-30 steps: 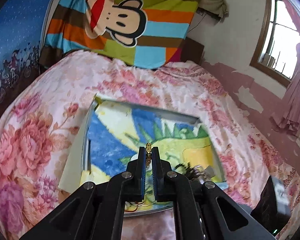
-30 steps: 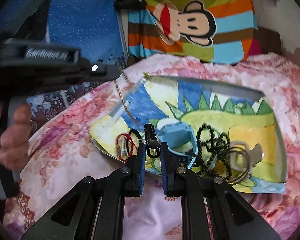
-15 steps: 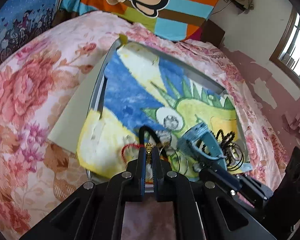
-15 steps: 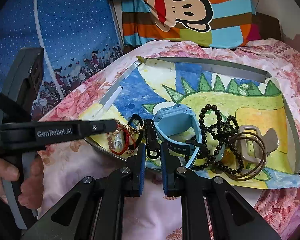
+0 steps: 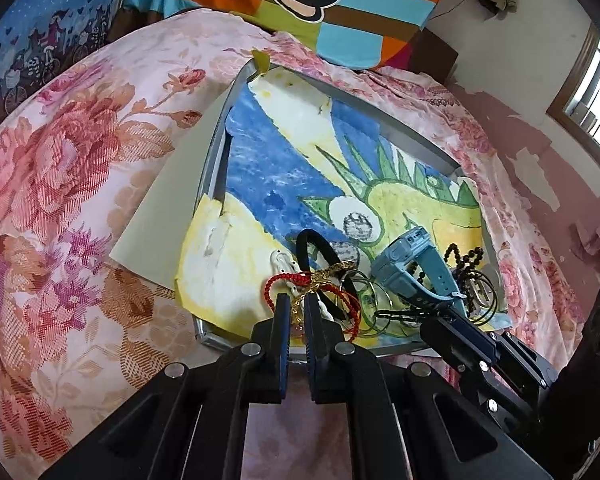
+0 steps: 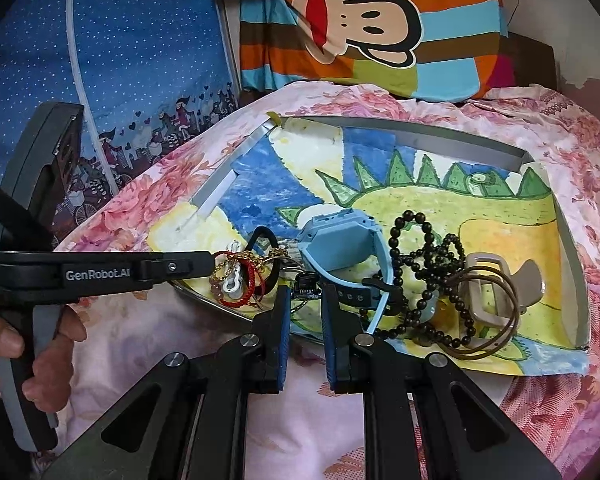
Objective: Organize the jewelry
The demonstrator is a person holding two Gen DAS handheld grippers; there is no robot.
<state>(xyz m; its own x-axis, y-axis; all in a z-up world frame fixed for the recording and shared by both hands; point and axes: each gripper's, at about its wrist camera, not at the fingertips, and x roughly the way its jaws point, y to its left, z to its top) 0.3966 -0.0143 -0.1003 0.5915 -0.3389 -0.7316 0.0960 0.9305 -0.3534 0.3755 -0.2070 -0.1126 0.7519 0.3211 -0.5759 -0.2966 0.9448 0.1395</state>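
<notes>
A metal tray [image 5: 216, 156] lined with a dinosaur drawing lies on the bed. My left gripper [image 5: 296, 306] is shut on a thin gold chain [image 5: 338, 268] at the tray's near left corner, right over a red cord bracelet [image 5: 284, 278]. In the right wrist view the left gripper [image 6: 208, 260] reaches in from the left. My right gripper [image 6: 305, 296] hovers at the tray's near rim [image 6: 420, 138], shut on a small black clip [image 6: 306, 282]. Just beyond lie a blue watch [image 6: 340, 240], a black bead string [image 6: 420, 248] and a beige claw clip [image 6: 496, 292].
A floral bedspread [image 5: 80, 200] surrounds the tray. A striped monkey blanket [image 6: 360, 20] hangs at the back and a blue curtain [image 6: 120, 40] at the left. A person's hand [image 6: 4, 344] grips the left handle. A black box [image 5: 596, 344] stands at the right.
The left gripper came down with the gold chain from above the tray to its near left corner by the red bracelet. The right gripper moved closer to the tray, black clip lower.
</notes>
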